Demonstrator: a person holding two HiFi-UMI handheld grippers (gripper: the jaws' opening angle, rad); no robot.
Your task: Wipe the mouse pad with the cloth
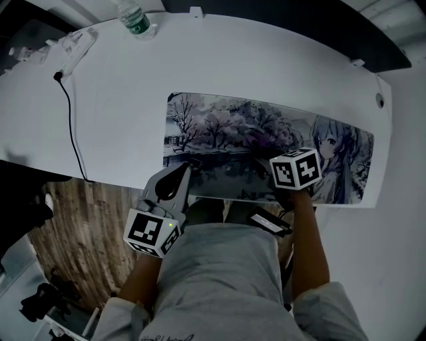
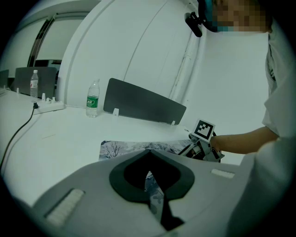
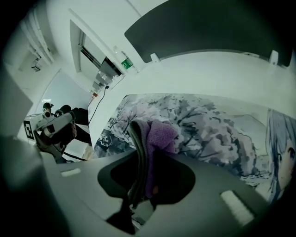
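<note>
Pinching a bunched fold of the purple cloth, the right tool has its jaws closed on the fabric, which stands up between them over the mouse pad; whether it touches the print cannot be told. The left tool appears clamped narrow on the pad's near edge, with a strip of the print showing between its jaws. The pad lies flat along the front of the white worktop, with a water bottle and a cable well apart at the far left. The cloth looks soft, light and fleecy, likely to crumple and drag, so a deep bite on the bunch seems right. The pad looks thin and floppy, apt to slide or ripple, so pinning its edge makes sense.
</note>
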